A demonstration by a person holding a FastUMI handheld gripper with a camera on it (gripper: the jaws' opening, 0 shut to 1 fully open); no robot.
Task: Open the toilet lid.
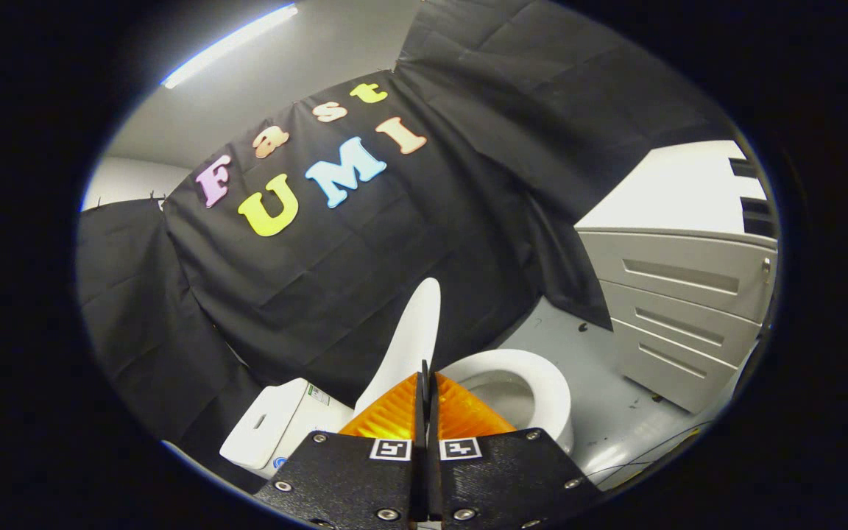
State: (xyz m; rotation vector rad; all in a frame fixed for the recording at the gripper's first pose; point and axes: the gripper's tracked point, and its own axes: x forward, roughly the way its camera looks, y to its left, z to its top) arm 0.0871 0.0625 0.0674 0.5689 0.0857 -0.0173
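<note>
Toilet lid stands raised, a smooth white oval leaning back toward the black cloth wall, left of the glossy round seat and open bowl. Right of them sits a grey drawer cabinet. Nearest, the gripper points at the lid's base, its ribbed fingers pressed together, holding nothing.

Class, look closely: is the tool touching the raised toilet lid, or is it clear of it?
Cannot tell. In the gripper view, the tool, fingers closed together on nothing, overlaps the base of the upright toilet lid; neither contact nor a gap shows plainly.
</note>
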